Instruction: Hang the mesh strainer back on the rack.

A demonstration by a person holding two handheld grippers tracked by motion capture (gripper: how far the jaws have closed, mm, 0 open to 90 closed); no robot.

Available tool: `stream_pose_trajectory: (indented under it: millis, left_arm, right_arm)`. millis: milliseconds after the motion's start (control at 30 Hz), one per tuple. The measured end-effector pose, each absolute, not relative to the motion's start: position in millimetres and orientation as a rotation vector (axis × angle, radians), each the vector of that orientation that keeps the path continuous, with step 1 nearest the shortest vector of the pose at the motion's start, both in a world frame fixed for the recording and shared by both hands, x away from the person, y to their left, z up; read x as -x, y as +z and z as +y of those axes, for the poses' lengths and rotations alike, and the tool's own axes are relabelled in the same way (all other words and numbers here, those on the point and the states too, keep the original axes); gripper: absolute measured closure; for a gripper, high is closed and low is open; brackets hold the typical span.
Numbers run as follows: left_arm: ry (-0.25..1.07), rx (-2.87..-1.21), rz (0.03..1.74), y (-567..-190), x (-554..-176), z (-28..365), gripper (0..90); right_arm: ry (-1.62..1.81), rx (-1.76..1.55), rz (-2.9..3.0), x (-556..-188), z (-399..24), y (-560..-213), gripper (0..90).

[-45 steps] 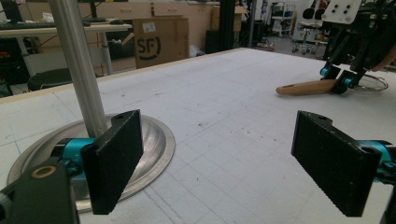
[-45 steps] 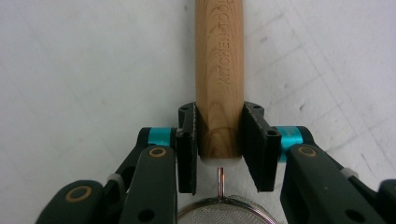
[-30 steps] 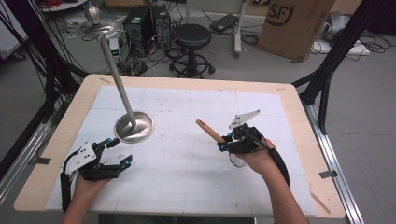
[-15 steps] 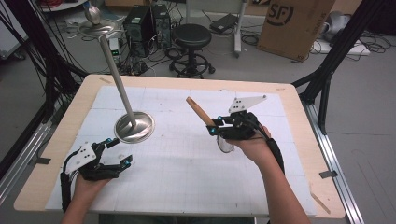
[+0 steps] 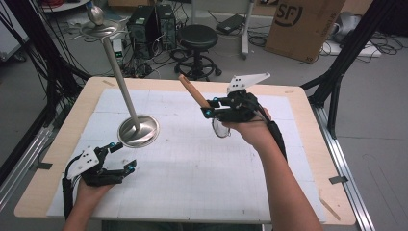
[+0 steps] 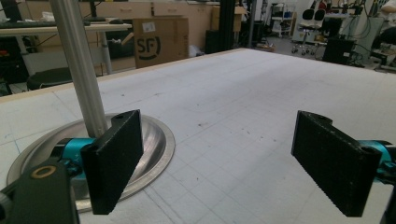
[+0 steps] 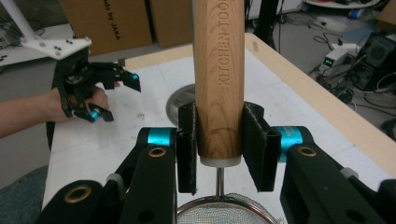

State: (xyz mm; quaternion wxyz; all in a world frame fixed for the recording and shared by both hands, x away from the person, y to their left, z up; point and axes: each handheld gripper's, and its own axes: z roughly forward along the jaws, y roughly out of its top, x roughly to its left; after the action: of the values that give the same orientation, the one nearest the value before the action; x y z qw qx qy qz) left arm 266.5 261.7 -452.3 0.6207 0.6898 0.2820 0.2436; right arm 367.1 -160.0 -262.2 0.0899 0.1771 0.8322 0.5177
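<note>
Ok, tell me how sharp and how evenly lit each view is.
High view: soft, even light, stand base glares. Left gripper view: jaws and mat sharp, background room soft. Right gripper view: wooden handle crisp with readable lettering, mesh sieve cut off at the bottom edge.

The metal stand point(image 5: 138, 131) with its tall pole point(image 5: 119, 82) blocks the table's point(image 5: 308, 192) left-centre. Room to pass lies open across the middle and right.

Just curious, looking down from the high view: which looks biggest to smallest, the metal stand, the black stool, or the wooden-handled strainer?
1. Metal stand, a tall pole on a round base.
2. Black stool; it stands farther off, so its true size is unsure.
3. Wooden-handled strainer.
</note>
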Motion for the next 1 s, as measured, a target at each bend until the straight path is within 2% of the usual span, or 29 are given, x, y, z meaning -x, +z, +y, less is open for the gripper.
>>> stream_pose_trajectory:
  millis: [1000]
  left_arm:
    - [0.561,-1.58,0.655,-452.4,-267.2,262.5,17.1]
  right_arm:
    - [1.632,-0.395,2.432,-401.0,-95.5,-202.8,68.2]
